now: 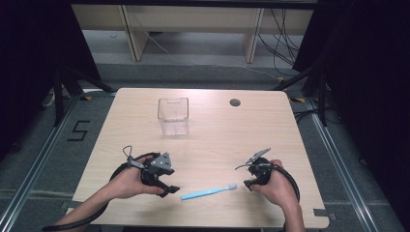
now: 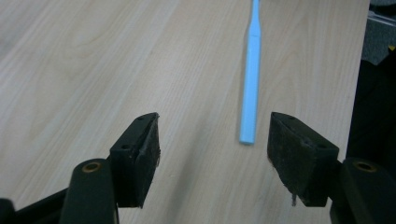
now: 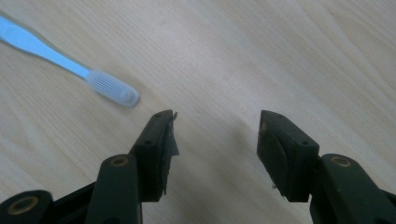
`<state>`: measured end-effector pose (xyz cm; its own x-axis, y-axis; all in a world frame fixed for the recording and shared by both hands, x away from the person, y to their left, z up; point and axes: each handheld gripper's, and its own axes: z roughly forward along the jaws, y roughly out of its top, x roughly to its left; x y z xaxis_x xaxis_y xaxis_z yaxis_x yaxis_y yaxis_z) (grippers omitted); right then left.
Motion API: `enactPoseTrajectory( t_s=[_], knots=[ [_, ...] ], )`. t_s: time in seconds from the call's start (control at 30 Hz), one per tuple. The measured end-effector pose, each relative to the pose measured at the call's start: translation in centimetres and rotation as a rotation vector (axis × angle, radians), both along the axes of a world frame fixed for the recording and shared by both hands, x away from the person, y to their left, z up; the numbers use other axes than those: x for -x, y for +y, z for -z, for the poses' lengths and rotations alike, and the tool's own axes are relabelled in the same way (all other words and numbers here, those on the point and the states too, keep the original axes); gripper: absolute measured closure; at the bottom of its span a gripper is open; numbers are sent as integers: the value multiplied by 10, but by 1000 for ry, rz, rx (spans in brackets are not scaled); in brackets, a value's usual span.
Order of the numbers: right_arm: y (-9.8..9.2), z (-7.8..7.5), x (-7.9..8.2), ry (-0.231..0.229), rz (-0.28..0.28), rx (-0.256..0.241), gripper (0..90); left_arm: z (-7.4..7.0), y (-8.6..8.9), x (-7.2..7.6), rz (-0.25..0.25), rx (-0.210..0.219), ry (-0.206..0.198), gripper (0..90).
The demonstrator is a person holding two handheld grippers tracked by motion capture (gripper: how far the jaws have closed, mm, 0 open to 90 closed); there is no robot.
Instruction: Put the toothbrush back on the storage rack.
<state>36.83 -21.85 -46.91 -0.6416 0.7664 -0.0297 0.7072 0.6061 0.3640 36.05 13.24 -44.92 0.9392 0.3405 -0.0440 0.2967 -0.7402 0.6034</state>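
A light blue toothbrush (image 1: 209, 191) lies flat near the table's front edge, its white bristle head pointing right. My left gripper (image 1: 170, 189) sits just left of the handle end, open with nothing between its jaws; in the left gripper view the toothbrush (image 2: 250, 79) stretches away ahead, its handle end close to the right jaw. My right gripper (image 1: 248, 184) rests just right of the bristle head, open and empty. In the right gripper view the toothbrush head (image 3: 114, 89) lies up and left of the jaws. A clear plastic box (image 1: 173, 116) stands upright farther back, left of centre.
The wooden table (image 1: 212, 130) has a round cable hole (image 1: 235, 102) at the back right. Its front edge runs close below both hands. Dark floor, rails and wooden furniture legs surround the table.
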Motion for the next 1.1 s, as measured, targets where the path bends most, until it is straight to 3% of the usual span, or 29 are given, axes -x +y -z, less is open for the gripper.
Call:
enactPoseTrajectory(
  t_s=[0.4,0.43,0.6,0.63,0.67,0.77,1.1],
  knots=[
    [3,-1,2,14,-17,2,468,9,-38,-4,101,-73,24,411],
    [3,-1,1,12,-29,5,468,8,-43,-6,133,-114,20,421],
    [4,0,1,11,-20,-2,465,10,-57,-8,167,-167,35,470],
    [4,0,1,11,-20,-2,465,10,-62,-10,193,-220,37,478],
    [3,0,1,11,-20,-2,465,10,-62,-10,193,-220,37,483],
    [4,0,2,11,-20,-3,464,12,-74,-9,207,-291,44,490],
    [5,-2,2,8,-20,-9,462,15,-97,-9,193,-375,75,551]
  ],
)
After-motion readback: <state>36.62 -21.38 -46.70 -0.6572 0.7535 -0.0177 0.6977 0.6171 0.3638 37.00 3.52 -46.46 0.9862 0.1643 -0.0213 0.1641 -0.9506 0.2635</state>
